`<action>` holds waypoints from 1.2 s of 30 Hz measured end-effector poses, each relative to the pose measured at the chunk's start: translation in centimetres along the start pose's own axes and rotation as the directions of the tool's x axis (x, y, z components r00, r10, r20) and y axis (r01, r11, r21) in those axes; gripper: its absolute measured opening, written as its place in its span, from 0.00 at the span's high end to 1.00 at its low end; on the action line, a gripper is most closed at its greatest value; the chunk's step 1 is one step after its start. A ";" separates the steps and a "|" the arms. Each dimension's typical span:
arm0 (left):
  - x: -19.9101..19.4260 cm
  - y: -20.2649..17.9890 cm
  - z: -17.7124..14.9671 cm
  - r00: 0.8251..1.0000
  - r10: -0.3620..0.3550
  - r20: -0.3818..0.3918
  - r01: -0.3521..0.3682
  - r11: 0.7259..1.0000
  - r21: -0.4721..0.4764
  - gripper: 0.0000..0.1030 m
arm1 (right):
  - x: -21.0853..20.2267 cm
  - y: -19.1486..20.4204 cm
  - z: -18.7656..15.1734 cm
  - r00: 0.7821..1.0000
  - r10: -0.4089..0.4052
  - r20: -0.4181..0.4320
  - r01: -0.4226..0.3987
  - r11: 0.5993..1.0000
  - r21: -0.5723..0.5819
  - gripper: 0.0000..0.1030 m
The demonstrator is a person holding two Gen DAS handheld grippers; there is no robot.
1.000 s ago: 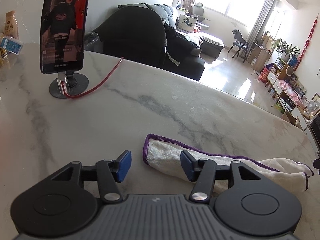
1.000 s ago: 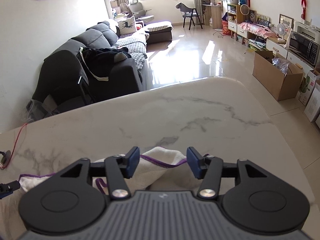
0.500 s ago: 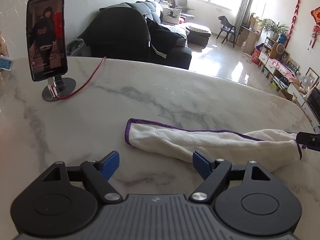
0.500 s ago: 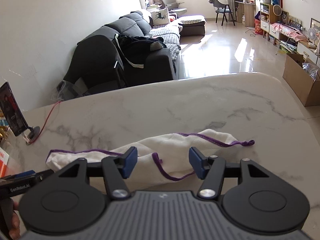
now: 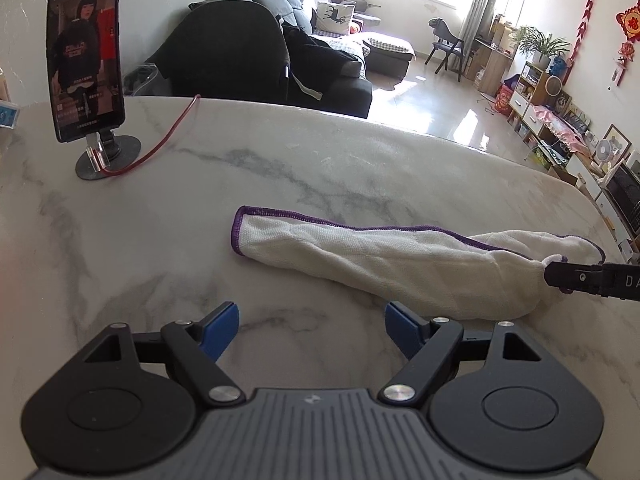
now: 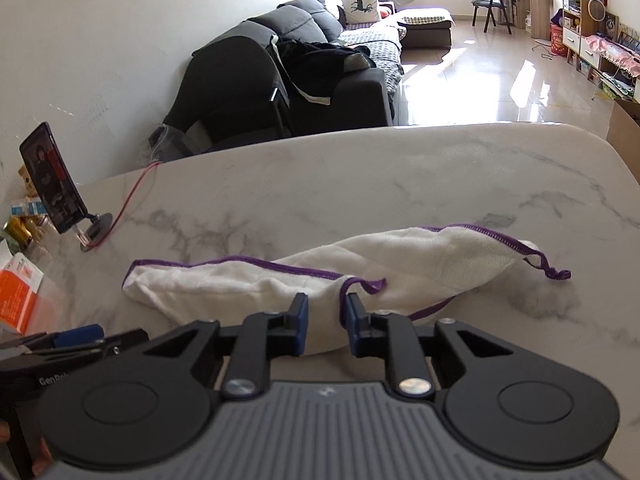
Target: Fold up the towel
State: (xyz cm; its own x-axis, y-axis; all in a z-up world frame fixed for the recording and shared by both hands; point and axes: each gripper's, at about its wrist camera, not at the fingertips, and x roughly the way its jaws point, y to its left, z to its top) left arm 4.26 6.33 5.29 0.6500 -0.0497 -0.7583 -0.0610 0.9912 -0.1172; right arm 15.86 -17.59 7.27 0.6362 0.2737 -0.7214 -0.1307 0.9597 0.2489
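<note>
A white towel (image 5: 392, 260) with a purple hem lies bunched in a long roll on the marble table (image 5: 280, 168). It also shows in the right wrist view (image 6: 400, 268). My left gripper (image 5: 312, 326) is wide open and empty, just in front of the towel's left half. My right gripper (image 6: 324, 322) has its jaws narrowed to a small gap at the towel's near edge, with a purple hem loop between them; it does not pinch the cloth. Its fingers (image 5: 576, 278) reach the towel's right end in the left wrist view.
A phone on a stand (image 5: 86, 64) with a red cable (image 5: 160, 148) stands at the table's far left. Cans and an orange packet (image 6: 16, 292) lie at the left edge. A dark sofa (image 5: 280, 52) stands behind the table.
Both grippers have pulled back from the towel. My left gripper opened wide. My right gripper's jaws narrowed from wide open to a small gap. The towel now lies stretched out.
</note>
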 end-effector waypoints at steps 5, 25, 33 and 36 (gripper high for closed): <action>-0.3 0.1 -0.2 1.000 0.004 -0.002 -0.004 1.000 -0.008 0.21 | -1.0 0.7 -0.7 0.999 0.052 0.015 -0.051 0.998 -0.039 0.90; -0.7 -1.3 -1.4 1.000 0.000 -0.020 0.001 1.000 0.020 0.21 | -3.5 0.0 -4.9 0.977 0.207 -0.052 -0.214 0.950 -0.226 0.85; -0.5 -1.9 -1.7 1.000 -0.003 -0.031 0.005 0.999 0.040 0.21 | -3.5 -1.2 -5.1 0.978 0.201 -0.061 -0.208 0.964 -0.163 0.70; -0.6 -2.1 -1.9 0.999 -0.009 -0.035 0.010 0.999 0.046 0.21 | -3.5 -1.7 -5.1 0.978 0.198 -0.064 -0.206 0.969 -0.139 0.59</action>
State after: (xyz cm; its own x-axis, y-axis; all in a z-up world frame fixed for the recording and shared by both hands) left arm 2.61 4.01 4.79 0.6238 -0.0624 -0.7791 -0.0193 0.9953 -0.0952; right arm 9.95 -19.85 6.04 0.5476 0.4622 -0.6975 -0.3633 0.8823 0.2994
